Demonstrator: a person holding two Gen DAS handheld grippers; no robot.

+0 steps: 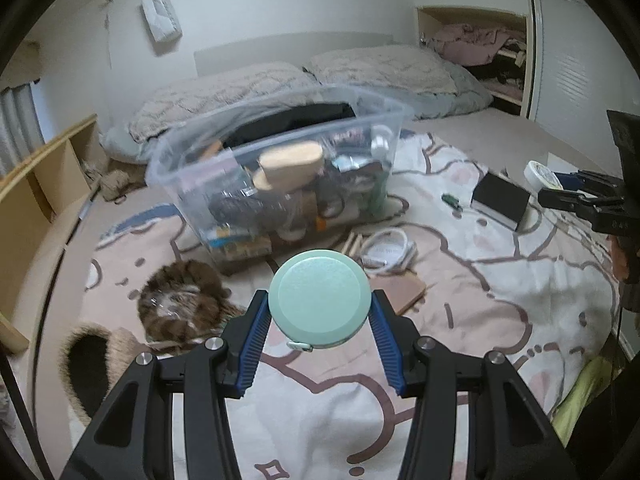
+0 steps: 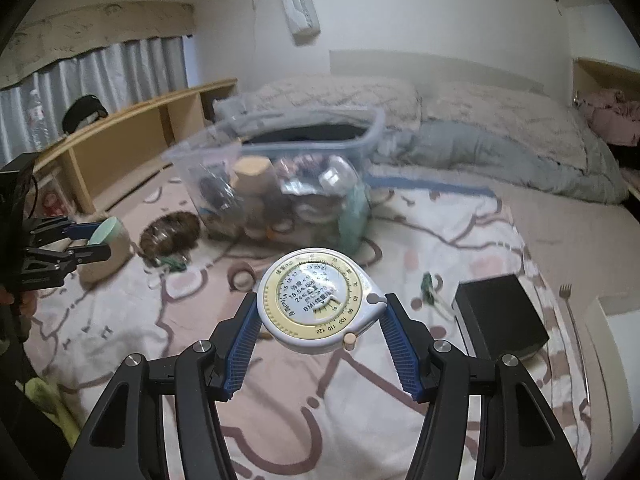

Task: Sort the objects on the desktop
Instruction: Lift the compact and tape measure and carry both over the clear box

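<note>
Clamped between the blue ribbed pads of the left gripper [image 1: 319,308] is a round mint-green tape measure [image 1: 319,298], smooth-faced, with a small metal tab at its six o'clock edge. The right gripper [image 2: 320,312] grips a white BMI tape measure [image 2: 318,304] with a yellow dial ring, printed numbers and a beige button at five o'clock. Both sets of jaws are closed narrowly onto these discs, which hang above the patterned bedspread [image 1: 500,280]. At twelve o'clock from each gripper stands a clear plastic bin [image 1: 276,168], open-topped and packed with clutter. In the left wrist view, a white coiled cable [image 1: 386,250] lies near the bin's front, a black box [image 1: 500,202] at two o'clock. Bare bedspread lies beneath both grippers.
</note>
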